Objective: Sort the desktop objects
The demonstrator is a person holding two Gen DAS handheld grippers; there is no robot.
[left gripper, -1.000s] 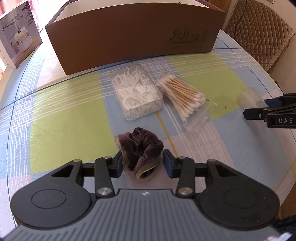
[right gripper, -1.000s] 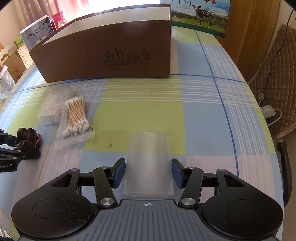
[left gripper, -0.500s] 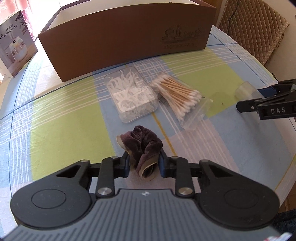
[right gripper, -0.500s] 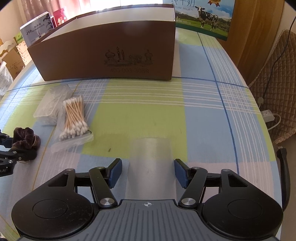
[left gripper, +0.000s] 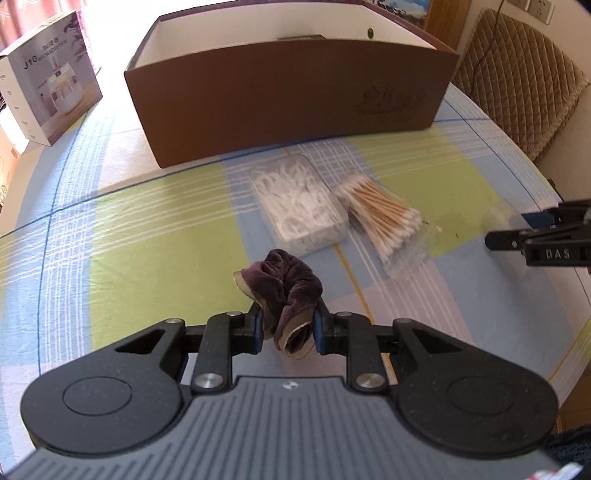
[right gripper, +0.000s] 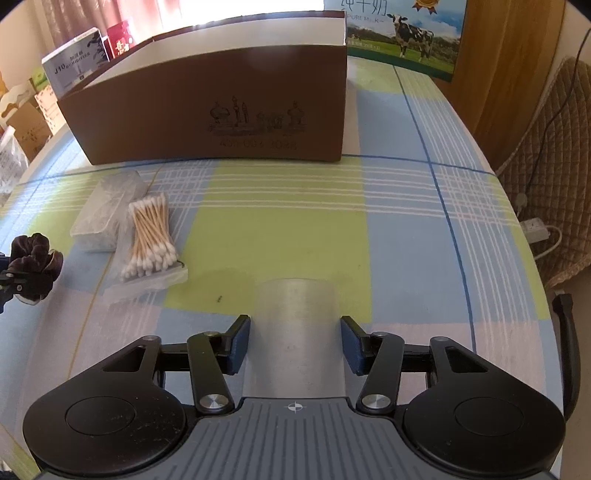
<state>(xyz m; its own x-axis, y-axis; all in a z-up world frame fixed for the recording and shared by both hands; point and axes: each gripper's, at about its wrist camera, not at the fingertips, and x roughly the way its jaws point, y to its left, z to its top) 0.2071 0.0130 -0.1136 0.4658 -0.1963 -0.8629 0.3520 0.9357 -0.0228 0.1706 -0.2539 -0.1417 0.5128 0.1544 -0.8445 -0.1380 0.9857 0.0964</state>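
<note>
My left gripper (left gripper: 288,326) is shut on a dark purple velvet scrunchie (left gripper: 286,284), held a little above the tablecloth; the scrunchie (right gripper: 33,254) also shows at the left edge of the right wrist view. My right gripper (right gripper: 295,343) is open, with a translucent plastic cup (right gripper: 299,332) between its blue pads and a small gap on each side. Beyond both stands an open brown cardboard box (left gripper: 295,103). A clear case of white floss picks (left gripper: 299,206) and a packet of cotton swabs (left gripper: 384,221) lie side by side in front of the box.
A white humidifier carton (left gripper: 48,74) stands at the far left. A milk carton box (right gripper: 402,33) sits behind the brown box. A quilted chair (left gripper: 517,74) and a power strip (right gripper: 532,229) lie past the table's right edge. The checked tablecloth (right gripper: 280,229) covers the round table.
My left gripper closed on the scrunchie and lifted it off the cloth. The right gripper slid forward, so the cup now sits deeper between its open fingers.
</note>
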